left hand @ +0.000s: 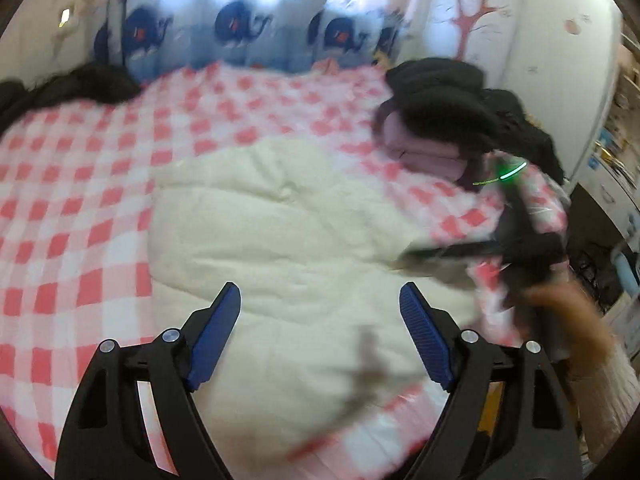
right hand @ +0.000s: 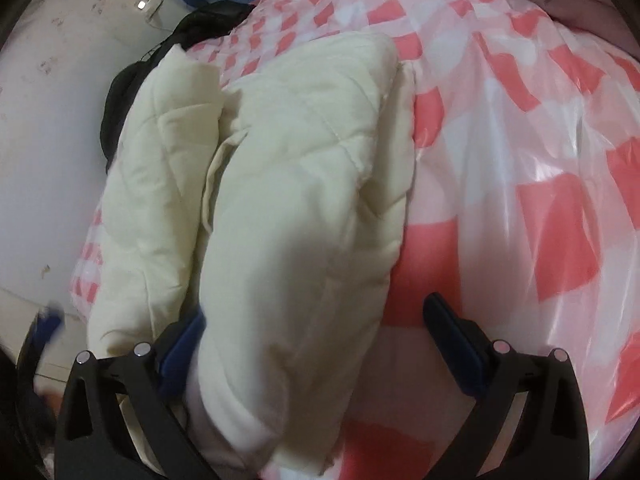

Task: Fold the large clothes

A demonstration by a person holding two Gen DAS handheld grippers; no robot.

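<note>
A cream quilted padded garment [left hand: 288,236] lies on the bed's pink-and-white checked sheet [left hand: 80,184]. My left gripper [left hand: 320,300] is open and empty, hovering over the garment's near edge. In the right wrist view the same garment [right hand: 288,184] is folded into thick layers. My right gripper [right hand: 316,320] stands open, its jaws wide apart, with a fold of the garment lying between them against the left finger. The right gripper also shows blurred in the left wrist view [left hand: 516,248], at the garment's right edge.
A stack of folded pink and black clothes [left hand: 448,120] sits at the bed's far right. A dark garment [left hand: 68,88] lies at the far left. An elephant-print curtain [left hand: 248,28] hangs behind the bed. Shelves [left hand: 616,168] stand at the right. A wall [right hand: 48,120] runs along the bed's left side.
</note>
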